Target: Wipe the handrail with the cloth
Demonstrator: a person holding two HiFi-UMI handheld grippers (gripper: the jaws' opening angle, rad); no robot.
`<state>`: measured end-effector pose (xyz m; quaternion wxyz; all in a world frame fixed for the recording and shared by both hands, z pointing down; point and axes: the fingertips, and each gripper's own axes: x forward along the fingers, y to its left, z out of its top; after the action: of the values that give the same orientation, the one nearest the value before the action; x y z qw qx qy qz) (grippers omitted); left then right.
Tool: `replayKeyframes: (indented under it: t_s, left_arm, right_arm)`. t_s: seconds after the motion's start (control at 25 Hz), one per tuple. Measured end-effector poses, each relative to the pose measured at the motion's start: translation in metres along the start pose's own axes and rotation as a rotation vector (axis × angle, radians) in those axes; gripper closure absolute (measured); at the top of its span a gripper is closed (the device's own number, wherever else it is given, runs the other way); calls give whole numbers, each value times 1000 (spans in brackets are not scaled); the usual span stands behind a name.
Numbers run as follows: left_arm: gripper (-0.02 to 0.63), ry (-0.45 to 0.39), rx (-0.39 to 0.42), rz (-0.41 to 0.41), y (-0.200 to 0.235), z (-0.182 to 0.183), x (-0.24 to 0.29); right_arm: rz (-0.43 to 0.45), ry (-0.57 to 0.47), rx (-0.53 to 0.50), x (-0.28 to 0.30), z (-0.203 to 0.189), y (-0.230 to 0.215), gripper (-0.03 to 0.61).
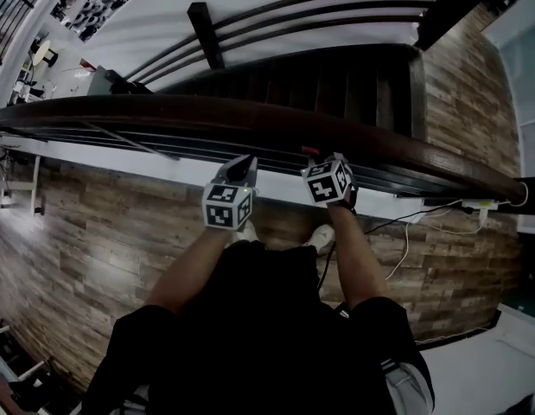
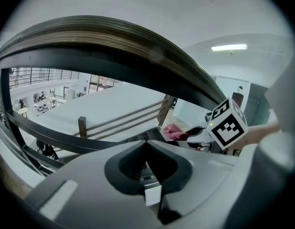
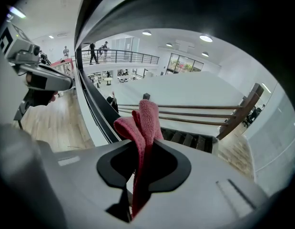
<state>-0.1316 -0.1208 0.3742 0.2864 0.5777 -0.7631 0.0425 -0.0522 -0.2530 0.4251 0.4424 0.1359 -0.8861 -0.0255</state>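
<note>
- Pink-red cloth is clamped between the closed jaws of the right gripper. Its folded end stands up past the jaw tips.
- Right gripper sits just on the person's side of the dark wooden handrail, with the cloth end pointing toward the rail. Contact between cloth and rail cannot be confirmed.
- Left gripper has its jaws pressed together.
- Left gripper is held just beside the right gripper, on its left, at the same near edge of the rail. Its own view looks up at the rail's underside.
- Handrail runs across the head view from left edge to right edge.
- Staircase lies beyond the rail.
- Wood-plank floor lies on the near side, under the person's shoes.
</note>
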Motion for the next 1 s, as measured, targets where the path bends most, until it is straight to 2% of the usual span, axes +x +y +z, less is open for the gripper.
replayKeyframes:
  t_s: [0.2,0.36,0.56,0.8,1.0]
  left_arm:
    - [614,-8,-3,8,21,3,-6]
    - [614,-10,-19,46,37,4,-9]
    - [614,-17,-55,107,50,2,-9]
    - [614,-31,-57,175,62,6,-14]
    - [614,-42,-70,190,79,6,-25]
  right_arm:
    - [13,-4,-27,8,16,22,526]
    - [32,-19,-49,15,28,33,526]
    - [84,-25,-115,19,36,48,526]
    - [130,-42,-205,25,48,69,526]
    - [135,-40,-256,29,59,86,526]
